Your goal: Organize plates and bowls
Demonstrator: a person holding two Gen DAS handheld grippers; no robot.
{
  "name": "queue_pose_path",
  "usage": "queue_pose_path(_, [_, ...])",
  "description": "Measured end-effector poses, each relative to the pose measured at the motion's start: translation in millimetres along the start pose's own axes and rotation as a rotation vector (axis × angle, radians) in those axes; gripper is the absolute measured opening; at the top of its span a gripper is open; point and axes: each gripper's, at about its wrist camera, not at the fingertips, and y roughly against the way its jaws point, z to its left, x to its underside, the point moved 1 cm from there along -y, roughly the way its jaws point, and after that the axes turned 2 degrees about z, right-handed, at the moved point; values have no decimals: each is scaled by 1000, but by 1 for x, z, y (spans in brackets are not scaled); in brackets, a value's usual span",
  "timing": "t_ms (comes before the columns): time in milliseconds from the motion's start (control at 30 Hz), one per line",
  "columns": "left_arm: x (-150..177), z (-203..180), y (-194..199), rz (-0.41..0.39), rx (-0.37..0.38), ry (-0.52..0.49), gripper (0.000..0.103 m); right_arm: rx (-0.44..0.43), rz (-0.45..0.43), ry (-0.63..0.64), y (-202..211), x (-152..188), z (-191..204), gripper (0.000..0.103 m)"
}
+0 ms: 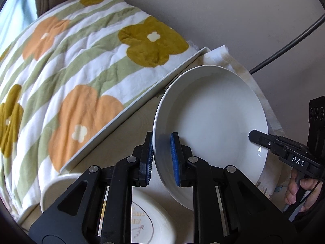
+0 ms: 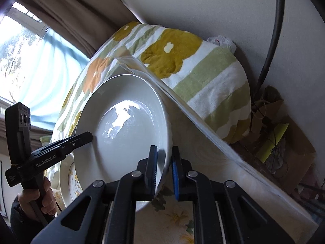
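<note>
The white bowl (image 1: 211,118) is off the table (image 1: 121,142) and tilted, its hollow facing both cameras, held between the two grippers on opposite sides of its rim. The left gripper (image 1: 162,158) has its blue-padded fingers (image 1: 175,158) nearly closed on the near rim, one pad inside the bowl and one against the outer wall, so the rim is clamped between them. The right gripper (image 2: 165,172) pinches the opposite rim in the same way — one pad inside, one outside, the jaws narrowed down to the thickness of the wall. In the right wrist view the bowl (image 2: 126,130) catches a bright reflection of the window (image 2: 30,57) in its base. Below the bowl, a patterned plate (image 1: 150,223) with printed lettering and a gold line lies on the table, and a small cream bowl (image 1: 59,189) sits just beside it toward the table's edge. The right wrist view shows the patterned plate (image 2: 70,181) partly hidden behind the held bowl. The table carries a pale floral cloth (image 2: 174,217) — beyond its raised white edge lies a flowered blanket (image 1: 71,61) in green, orange and mustard. A dark cable (image 1: 288,42) runs along the wall (image 1: 223,10), and brown curtains (image 2: 67,14) hang beside the window.
</note>
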Motion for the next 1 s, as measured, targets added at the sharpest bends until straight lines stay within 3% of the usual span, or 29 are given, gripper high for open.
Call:
queue_pose_path(233, [27,-19,63,-83,-55,80,14,-40,32,162,42,-3,26,12])
queue_pose_path(400, [69,-34,121,-160,-114,197,14,-97,61,312,77,-1,53,12])
queue_pose_path(700, [191,-44,191,-255,-252,450,14,-210,161,588,102,46,110,12])
queue_pose_path(800, [238,-41,198,-254,-296,536,14,-251,224,658,92,76,127,12])
queue_pose_path(1000, [322,-24,185,-219,-304,693,14,-268,341,729,59,134,140,12])
